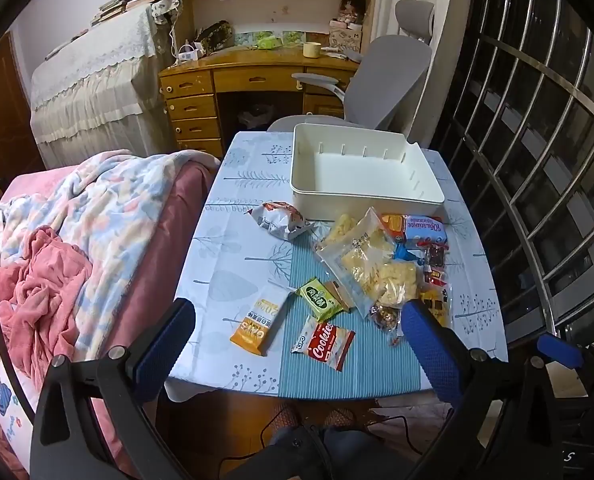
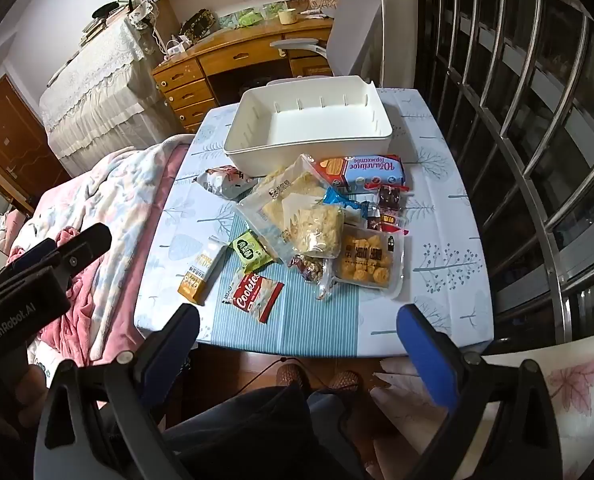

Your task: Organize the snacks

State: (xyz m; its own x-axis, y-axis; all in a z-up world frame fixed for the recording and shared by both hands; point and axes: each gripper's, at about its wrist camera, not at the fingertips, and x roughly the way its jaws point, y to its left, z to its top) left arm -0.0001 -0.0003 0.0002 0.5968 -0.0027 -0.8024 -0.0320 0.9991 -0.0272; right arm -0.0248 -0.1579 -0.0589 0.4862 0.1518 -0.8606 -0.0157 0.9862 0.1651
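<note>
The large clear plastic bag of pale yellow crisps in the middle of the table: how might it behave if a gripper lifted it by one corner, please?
The large clear plastic bag of pale yellow crisps looks thin and crinkled, so it would probably sag. The glossy film may slip. Its contents seem brittle, so a squeeze could crush them.

Left wrist view: the tray of yellow cookies [image 1: 437, 304] is mostly hidden behind the left claw's right finger [image 1: 429, 344], and the blue biscuit box [image 1: 421, 229] is partly covered by the clear cracker bag [image 1: 371, 256]. Right wrist view: the near wall of the white bin [image 2: 297, 156] hides part of the silver snack pouch [image 2: 223, 186], while the small red packets [image 2: 391, 210] overlap and their print is too small to read. The left claw [image 2: 47, 254] is cut off by that frame's left edge.
</note>
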